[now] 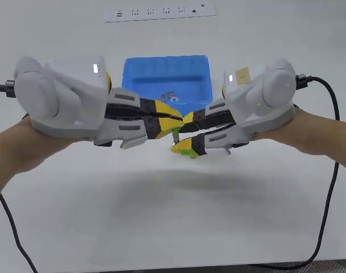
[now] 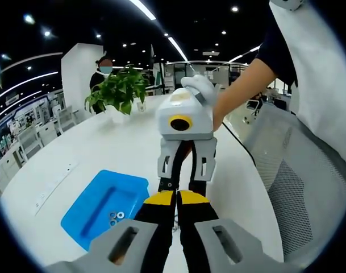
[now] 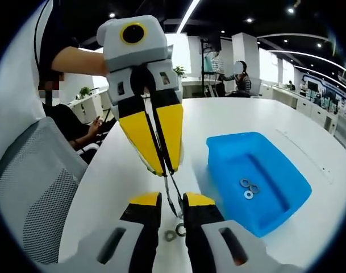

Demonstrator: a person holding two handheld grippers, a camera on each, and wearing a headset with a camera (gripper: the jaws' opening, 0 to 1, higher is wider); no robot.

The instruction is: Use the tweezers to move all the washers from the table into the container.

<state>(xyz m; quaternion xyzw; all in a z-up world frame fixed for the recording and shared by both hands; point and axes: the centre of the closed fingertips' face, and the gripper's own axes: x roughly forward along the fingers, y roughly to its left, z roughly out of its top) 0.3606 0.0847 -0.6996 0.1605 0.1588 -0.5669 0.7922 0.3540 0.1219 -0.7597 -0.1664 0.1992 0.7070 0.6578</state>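
1. Evidently, two washers (image 3: 170,235), small silvery rings, lie on the white worktop (image 3: 121,187) beneath the thin metal tweezers' (image 3: 173,190) tips.
2. Left tongs (image 3: 163,170) clench the tweezers; right tongs (image 3: 173,200) flank them, perhaps pressing, though I cannot tell.
3. Blue container (image 3: 292,187) nearby holds three washers (image 3: 249,189).

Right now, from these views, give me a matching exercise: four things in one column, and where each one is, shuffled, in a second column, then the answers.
Things
1. tweezers
2. three washers
3. two washers
4. power strip

Places
A. on the bare table by the tweezers' tips
B. on the table beyond the blue container
C. inside the blue container
D. gripped by the left gripper

Pairs: 1-D, 2-C, 3-A, 4-B
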